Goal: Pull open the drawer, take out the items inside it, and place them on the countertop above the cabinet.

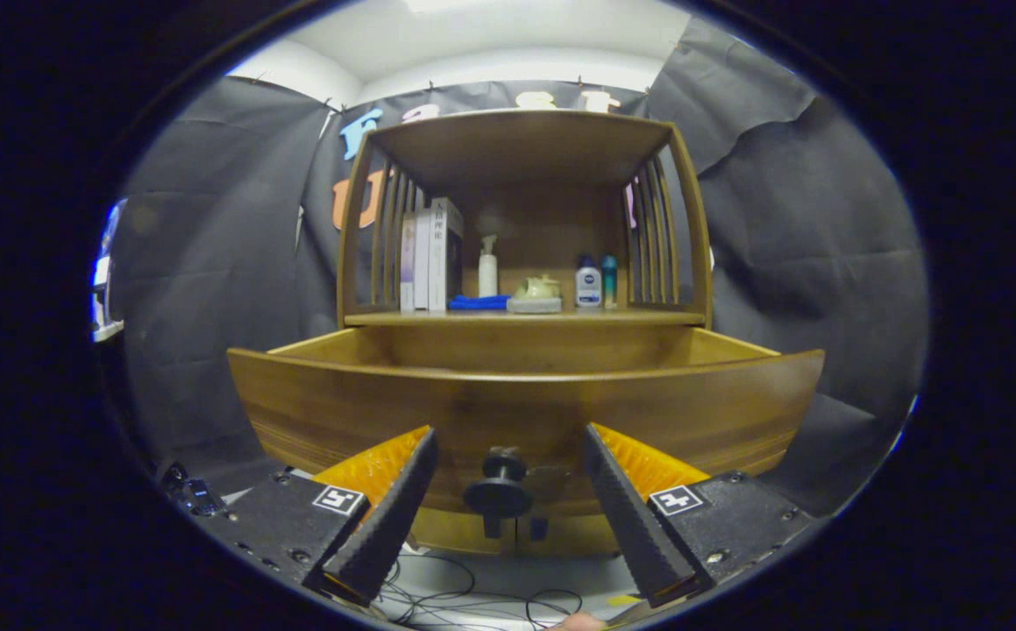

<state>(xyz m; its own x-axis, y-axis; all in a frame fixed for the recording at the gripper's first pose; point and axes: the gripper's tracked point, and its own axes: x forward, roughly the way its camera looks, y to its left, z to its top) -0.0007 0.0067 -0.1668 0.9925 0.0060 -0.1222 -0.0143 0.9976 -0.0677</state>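
Note:
The wooden drawer (525,412) stands pulled out toward me, its front panel wide across the view; its inside is hidden behind that panel. A dark round knob (499,491) sticks out of the panel's lower middle. My gripper (508,447) is open, fingers spread to either side of the knob without touching it. Above the drawer runs the countertop (525,318) of the cabinet, under a wooden shelf frame.
On the countertop stand upright books (433,254), a blue cloth (479,302), a white pump bottle (488,267), a small teapot on a dish (536,294) and two small bottles (597,282). Slatted side rails (652,237) flank it. Cables (472,600) lie below.

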